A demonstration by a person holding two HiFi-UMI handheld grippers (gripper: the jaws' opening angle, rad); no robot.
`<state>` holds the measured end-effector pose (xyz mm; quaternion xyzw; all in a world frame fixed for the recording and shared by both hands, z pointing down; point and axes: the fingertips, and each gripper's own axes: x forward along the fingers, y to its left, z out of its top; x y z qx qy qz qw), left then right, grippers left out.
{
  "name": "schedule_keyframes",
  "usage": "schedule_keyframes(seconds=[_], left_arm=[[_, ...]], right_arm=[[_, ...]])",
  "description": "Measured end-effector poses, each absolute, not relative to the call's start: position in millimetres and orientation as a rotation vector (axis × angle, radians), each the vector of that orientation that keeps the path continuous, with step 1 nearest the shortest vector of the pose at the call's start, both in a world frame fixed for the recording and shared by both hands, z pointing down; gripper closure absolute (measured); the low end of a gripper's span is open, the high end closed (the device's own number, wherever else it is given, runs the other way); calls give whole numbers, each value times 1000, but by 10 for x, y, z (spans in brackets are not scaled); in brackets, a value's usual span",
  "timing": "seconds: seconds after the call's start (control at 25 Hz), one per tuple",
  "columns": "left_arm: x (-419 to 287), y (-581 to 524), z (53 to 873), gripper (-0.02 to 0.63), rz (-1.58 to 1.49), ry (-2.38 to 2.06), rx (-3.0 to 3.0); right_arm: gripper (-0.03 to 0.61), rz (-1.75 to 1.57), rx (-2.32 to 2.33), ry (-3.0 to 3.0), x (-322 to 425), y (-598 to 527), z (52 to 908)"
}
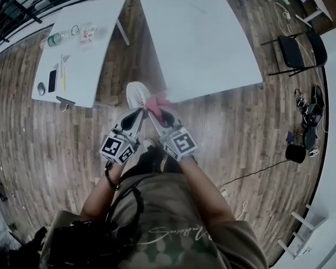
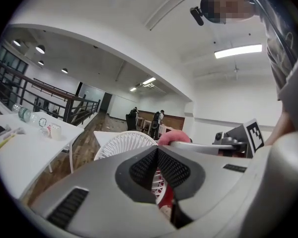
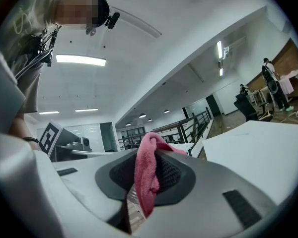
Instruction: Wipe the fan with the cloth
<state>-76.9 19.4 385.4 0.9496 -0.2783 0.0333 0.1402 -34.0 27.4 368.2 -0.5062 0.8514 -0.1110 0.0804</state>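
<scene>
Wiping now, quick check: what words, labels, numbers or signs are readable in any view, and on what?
Nothing reads clearly.
Script print on the person's shirt: too blurred to read.
Label on the bottle: too small to read.
Cubes on the left gripper and the right gripper: square marker patterns only, no letters.
Fan: no print visible.

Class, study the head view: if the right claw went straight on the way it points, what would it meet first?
Probably the fan, at its rim: the right claw, shut on the cloth, aims there. Depth is unclear.
</scene>
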Motion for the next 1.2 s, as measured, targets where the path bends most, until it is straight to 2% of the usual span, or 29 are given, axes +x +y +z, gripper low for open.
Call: schedule_keyframes(seconds=[0.36, 0.64, 1.2], left_arm=[[-739, 204, 3843, 594, 133, -804, 2734], [-755, 219, 3843, 594, 87, -828, 2733], [-747, 210, 3872, 594, 151, -798, 2747]], right_arm=[[486, -402, -1502, 2456, -334, 454, 3848], [488, -322, -1509, 2513, -422, 525, 3905], [486, -444, -1407, 2635, -614, 645, 4296]])
